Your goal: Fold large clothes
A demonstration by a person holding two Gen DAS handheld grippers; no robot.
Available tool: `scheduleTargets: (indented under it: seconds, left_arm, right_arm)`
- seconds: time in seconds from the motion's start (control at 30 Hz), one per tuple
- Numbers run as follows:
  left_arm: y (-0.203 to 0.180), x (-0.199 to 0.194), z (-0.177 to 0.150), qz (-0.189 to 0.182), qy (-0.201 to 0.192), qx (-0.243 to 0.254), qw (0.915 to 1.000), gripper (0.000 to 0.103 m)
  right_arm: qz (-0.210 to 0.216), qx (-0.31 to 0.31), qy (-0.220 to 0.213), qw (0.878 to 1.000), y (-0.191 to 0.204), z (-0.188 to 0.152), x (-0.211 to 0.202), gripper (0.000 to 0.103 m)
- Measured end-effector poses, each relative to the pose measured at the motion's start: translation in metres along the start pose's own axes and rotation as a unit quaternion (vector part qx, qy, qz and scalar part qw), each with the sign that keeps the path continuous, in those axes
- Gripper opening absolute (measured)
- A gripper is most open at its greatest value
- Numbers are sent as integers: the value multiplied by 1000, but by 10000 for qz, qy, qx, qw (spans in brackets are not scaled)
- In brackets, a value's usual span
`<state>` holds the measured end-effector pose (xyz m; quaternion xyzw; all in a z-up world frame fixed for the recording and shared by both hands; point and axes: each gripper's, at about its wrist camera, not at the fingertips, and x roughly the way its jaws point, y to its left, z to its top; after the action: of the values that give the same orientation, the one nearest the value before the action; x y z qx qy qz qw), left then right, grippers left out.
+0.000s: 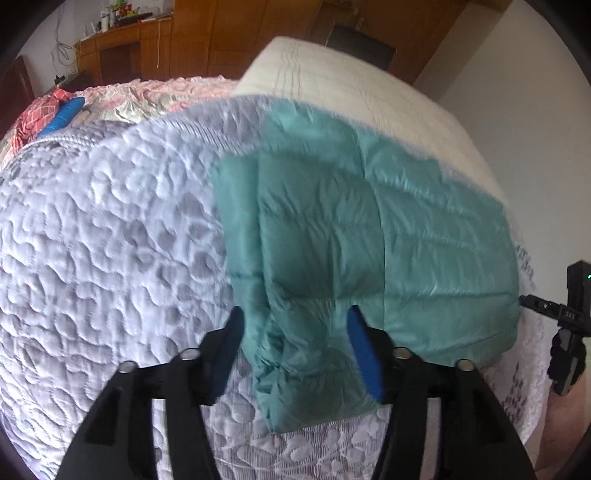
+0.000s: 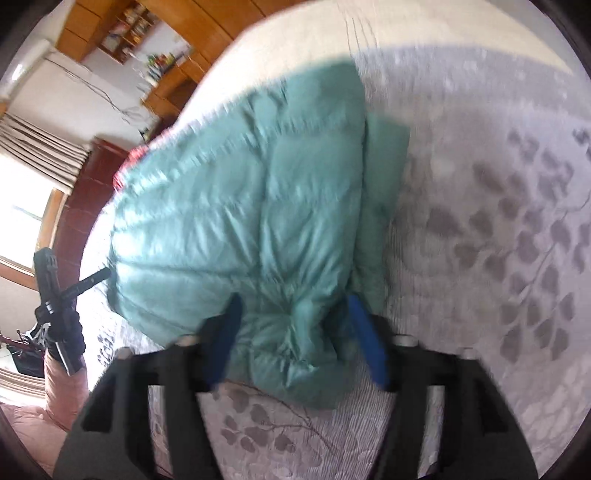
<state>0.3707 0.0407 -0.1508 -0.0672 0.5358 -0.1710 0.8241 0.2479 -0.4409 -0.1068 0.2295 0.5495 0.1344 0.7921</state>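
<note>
Your left tongs stand wide, their blue pads apart on either side of a bunched corner of the teal quilted jacket; whether the fabric still brushes a pad you cannot tell through the blur. Your right tongs are spread just as wide over the jacket's other near corner, a puffy fold lying between the pads without being pinched.

The jacket lies folded on the bed, a flat padded rectangle with a narrower layer showing along one side. Beneath it is a white quilted bedspread with grey leaf prints, and past its far edge a cream mattress cover. In the left view your right-hand tool shows at the right edge, just beside the jacket; in the right view your left-hand tool sits at the left edge.

Farther off lie a pink blanket, a red patterned cloth with a blue object on it, and wooden cabinets.
</note>
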Motion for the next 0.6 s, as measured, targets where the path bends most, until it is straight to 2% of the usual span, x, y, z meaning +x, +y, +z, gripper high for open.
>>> scheduleTargets:
  seconds: [0.07, 0.17, 0.23, 0.37, 0.6]
  left_arm:
    - [11, -2, 12, -38, -59, -100, 9999, 71]
    - [27, 7, 28, -197, -55, -288, 9994, 71]
    - [41, 18, 39, -517, -10, -473, 9975, 71]
    - [63, 42, 49, -1053, 152, -808, 9910, 72]
    - [69, 79, 61, -1533, 373, -1012, 9823, 77]
  right_arm:
    - [37, 55, -122, 9999, -4, 9, -5, 74]
    - [148, 169, -125, 9997, -15, 23, 2, 80]
    - [367, 345, -86, 9987, -27, 31, 11, 84]
    - [826, 711, 54, 9940, -54, 45, 34, 85]
    - [1445, 1185, 250, 9821, -80, 51, 67, 89]
